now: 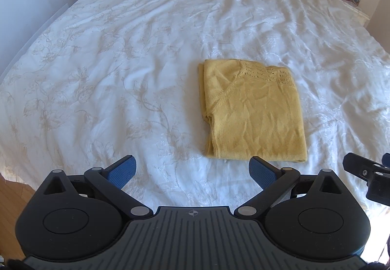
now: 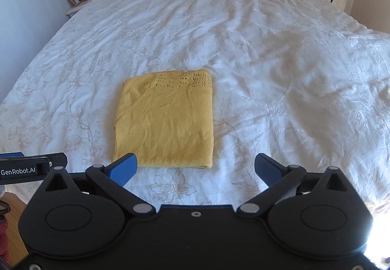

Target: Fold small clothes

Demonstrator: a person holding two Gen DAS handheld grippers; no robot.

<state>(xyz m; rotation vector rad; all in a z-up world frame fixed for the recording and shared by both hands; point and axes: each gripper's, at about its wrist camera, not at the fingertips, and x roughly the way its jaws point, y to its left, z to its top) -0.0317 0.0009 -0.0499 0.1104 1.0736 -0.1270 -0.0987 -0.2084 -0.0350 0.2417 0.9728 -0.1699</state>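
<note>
The mustard-yellow knitted garment with an openwork lace band (image 1: 253, 111) lies near the foot end of the white floral-embroidered bedspread (image 1: 121, 55), already reduced to a compact rectangle with its layered edges stacked on the left and the lace band along the far edge. I judge it rests there because the flat, open bedspread supports the folds and keeps them from slipping; by its shape, the folding appears complete or nearly so. I hold the left gripper (image 1: 192, 169) short of the garment's near edge, offset to its left, blue pads spread wide with nothing between them. The right gripper (image 2: 196, 166) hovers level beside it, its left finger overlapping the garment's near left corner in the right wrist view, jaws likewise spread and empty. Neither gripper appears to touch the fabric; whether the overlapping finger makes contact cannot be determined.
</note>
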